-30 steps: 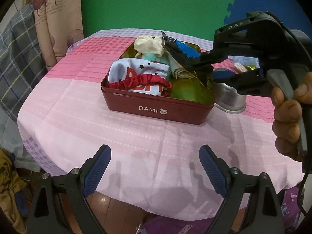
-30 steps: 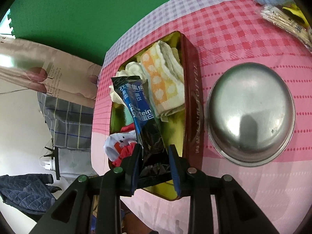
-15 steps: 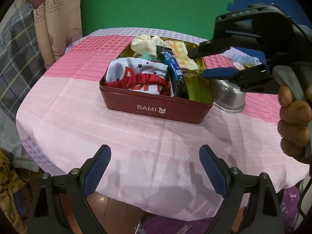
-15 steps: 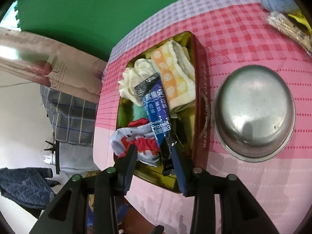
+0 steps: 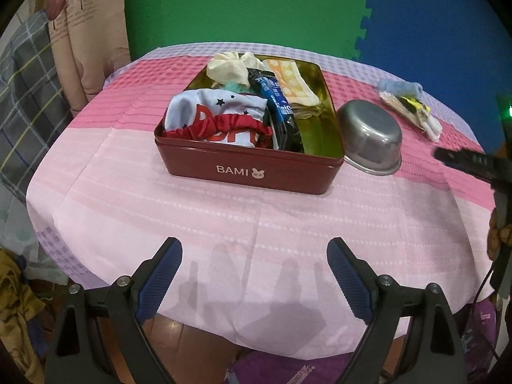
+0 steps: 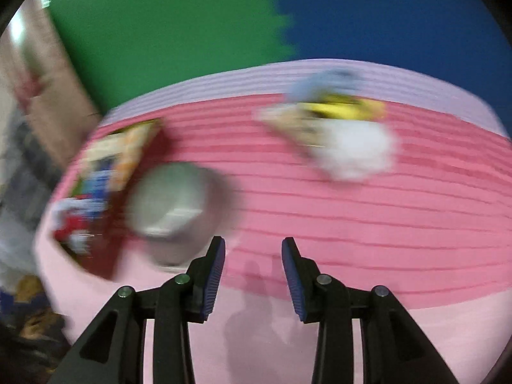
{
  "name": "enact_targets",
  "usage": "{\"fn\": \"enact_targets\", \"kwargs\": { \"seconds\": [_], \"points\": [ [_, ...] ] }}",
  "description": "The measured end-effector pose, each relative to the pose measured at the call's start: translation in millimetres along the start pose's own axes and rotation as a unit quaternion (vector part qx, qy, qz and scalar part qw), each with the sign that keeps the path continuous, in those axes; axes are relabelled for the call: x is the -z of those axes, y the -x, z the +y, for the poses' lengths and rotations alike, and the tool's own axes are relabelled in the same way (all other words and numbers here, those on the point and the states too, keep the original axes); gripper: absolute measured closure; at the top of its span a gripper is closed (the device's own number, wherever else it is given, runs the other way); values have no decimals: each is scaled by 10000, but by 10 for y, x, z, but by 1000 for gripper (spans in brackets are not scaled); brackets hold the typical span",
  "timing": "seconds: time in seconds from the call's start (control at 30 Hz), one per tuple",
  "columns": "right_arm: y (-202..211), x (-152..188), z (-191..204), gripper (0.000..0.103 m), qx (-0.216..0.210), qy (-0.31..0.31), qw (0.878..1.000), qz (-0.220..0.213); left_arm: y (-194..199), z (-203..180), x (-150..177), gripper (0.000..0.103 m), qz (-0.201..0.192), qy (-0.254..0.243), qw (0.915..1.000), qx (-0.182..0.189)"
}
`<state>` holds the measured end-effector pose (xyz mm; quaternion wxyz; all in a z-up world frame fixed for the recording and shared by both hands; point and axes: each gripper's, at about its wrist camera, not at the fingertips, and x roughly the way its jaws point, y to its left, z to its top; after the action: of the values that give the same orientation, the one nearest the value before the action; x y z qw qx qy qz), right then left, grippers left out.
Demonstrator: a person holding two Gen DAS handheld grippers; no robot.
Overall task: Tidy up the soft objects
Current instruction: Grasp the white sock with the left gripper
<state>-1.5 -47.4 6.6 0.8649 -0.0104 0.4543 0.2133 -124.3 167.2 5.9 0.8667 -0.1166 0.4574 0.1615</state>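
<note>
Left wrist view: we hold the left gripper [image 5: 252, 275] wide and empty, the red tin [image 5: 249, 166] of soft things well ahead. The right gripper [image 6: 252, 275], jaws narrow and empty, faces the loose pile [image 6: 339, 128] ahead, probably our next pick.

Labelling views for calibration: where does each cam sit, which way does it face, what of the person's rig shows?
Left wrist: on the left hand-held gripper, angled down across the table from its near edge at the red tin and steel bowl; its open fingers frame the bottom, and the right hand-held gripper shows at the right edge.
Right wrist: on the right hand-held gripper, blurred, angled down toward the pile of small items; its empty fingers show.
Shared: tin, bowl, pile, pink tablecloth.
</note>
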Motion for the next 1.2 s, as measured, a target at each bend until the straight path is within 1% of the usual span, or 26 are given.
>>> {"fn": "enact_targets", "kwargs": {
  "seconds": [0.07,0.17,0.23,0.33,0.37,0.4,0.5,0.63,0.7,0.73,0.83,0.87,0.9,0.97,1.0,1.07,1.2],
  "points": [
    [10,41,-438,66,523,-191,9984,-60,-15,-34,11,13,28,-60,10000,-24],
    [31,62,-976,66,1155,-384,9925,-138,-39,-99,21,13,78,-185,9998,-82],
    [17,55,-1194,66,1423,-438,9888,-115,-49,-154,33,13,99,-263,9996,-105],
    [1,11,-1483,65,1616,-566,9851,-164,-32,-243,37,13,112,-392,9991,-130],
    [-1,-12,-1541,60,1666,-586,9841,-189,-22,-270,35,13,101,-435,9989,-147],
    [-17,-33,-1612,54,1675,-611,9838,-198,-7,-303,29,13,86,-496,9986,-178],
    [-56,-69,-1681,46,1631,-657,9841,-269,24,-397,0,13,59,-667,9975,-229],
    [-119,-107,-1689,43,1615,-638,9842,-361,74,-545,-114,13,27,-927,9954,-249],
    [-142,-129,-1696,35,1567,-627,9847,-423,110,-651,-208,13,-34,-1059,9942,-199],
    [-146,-129,-1683,34,1563,-619,9848,-435,125,-704,-255,13,-73,-1128,9934,-171],
    [-160,-137,-1672,33,1590,-587,9845,-450,169,-901,-465,13,-207,-1381,9902,-62],
    [-161,-140,-1679,30,1565,-586,9849,-450,179,-974,-542,13,-264,-1474,9887,-20],
    [-163,-137,-1676,26,1520,-575,9857,-442,184,-1078,-645,13,-326,-1594,9867,63],
    [-184,-142,-1672,22,1453,-526,9871,-411,177,-1221,-795,10,-355,-1705,9844,268],
    [-193,-145,-1662,21,1482,-494,9869,-398,158,-1323,-911,9,-369,-1745,9830,431],
    [-218,-149,-1643,21,1484,-482,9870,-393,123,-1469,-1061,8,-393,-1796,9809,629],
    [-168,-131,-1694,20,1225,-644,9891,-506,-67,-1837,-1428,8,-242,-1788,9768,1153]
  ]
}}
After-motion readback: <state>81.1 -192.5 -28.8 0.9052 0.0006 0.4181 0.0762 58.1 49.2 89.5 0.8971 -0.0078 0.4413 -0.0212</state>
